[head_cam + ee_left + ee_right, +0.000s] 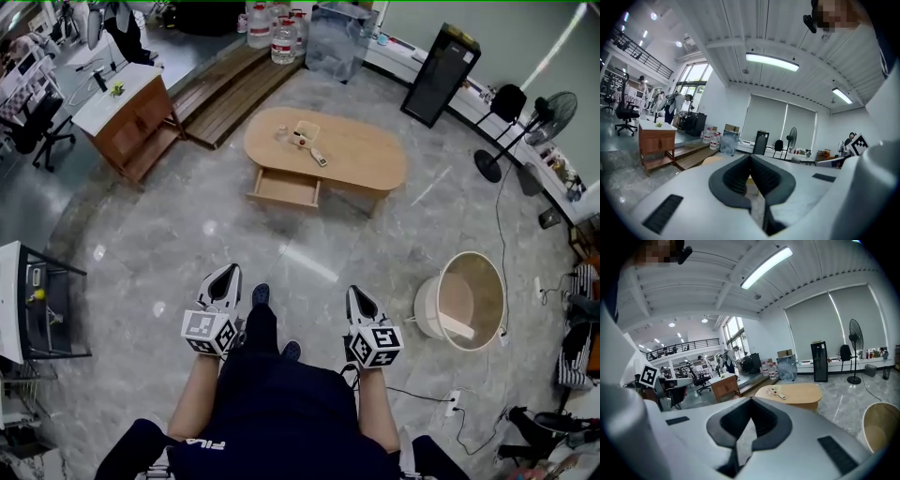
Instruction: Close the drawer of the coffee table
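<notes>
Jaws of left gripper (225,274) and right gripper (359,298) are clenched together, empty, well short of the coffee table (366,155). Its drawer (284,188) juts open from the table's near edge; bare floor (281,253) lies between. Right of the table, a tub (427,314) stands apart.

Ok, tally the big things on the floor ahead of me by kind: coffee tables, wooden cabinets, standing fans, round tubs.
coffee table: 1
wooden cabinet: 1
standing fan: 1
round tub: 1
Total: 4
</notes>
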Motion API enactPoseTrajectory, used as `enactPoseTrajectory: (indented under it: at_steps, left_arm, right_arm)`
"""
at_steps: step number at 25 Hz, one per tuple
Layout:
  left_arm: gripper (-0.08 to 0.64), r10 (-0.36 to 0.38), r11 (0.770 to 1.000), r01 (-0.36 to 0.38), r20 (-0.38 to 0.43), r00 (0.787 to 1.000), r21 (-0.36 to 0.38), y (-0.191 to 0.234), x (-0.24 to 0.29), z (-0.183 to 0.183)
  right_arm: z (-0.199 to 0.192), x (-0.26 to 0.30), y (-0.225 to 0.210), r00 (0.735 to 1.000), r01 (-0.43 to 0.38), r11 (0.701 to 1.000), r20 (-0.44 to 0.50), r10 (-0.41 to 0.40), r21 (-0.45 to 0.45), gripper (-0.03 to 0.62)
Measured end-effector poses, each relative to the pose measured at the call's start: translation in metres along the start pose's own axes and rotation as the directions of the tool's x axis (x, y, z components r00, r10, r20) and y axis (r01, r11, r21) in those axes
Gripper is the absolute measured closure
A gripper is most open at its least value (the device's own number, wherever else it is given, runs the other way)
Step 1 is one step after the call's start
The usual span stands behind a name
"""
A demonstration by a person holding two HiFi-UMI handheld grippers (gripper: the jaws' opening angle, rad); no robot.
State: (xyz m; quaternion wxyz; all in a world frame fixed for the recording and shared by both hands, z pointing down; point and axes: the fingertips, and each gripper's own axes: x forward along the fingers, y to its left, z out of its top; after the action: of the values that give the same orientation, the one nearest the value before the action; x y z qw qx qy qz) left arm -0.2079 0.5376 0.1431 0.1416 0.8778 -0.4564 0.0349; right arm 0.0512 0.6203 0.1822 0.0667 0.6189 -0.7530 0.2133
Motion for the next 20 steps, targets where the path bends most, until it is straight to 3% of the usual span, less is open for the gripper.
enactPoseTrajectory:
  at_steps: [3, 11, 20]
  left_arm:
    - [0.535, -0.004, 0.999, 0.004, -0.001, 1.000, 0.036, 0.011, 0.017, 0.005]
    - [0.535, 0.017, 0.996, -0.014, -0.034, 0.999, 0.088, 0.040, 0.057, 0.001]
    - [0.535, 0.050, 0.998, -0.047, -0.064, 0.997, 0.047, 0.071, 0.067, 0.000]
  right_arm:
    - [0.007, 0.016, 0.000, 1.000, 0.020, 0.998, -0.008, -0.020, -0.052, 0.566]
    - [0.030, 0.066, -0.003, 1.000, 0.009, 0.998, -0.021, -0.010, -0.070, 0.566]
    - [0.037, 0.104, -0.011, 0.999, 0.027, 0.998, -0.036, -0.029, -0.048, 0.566]
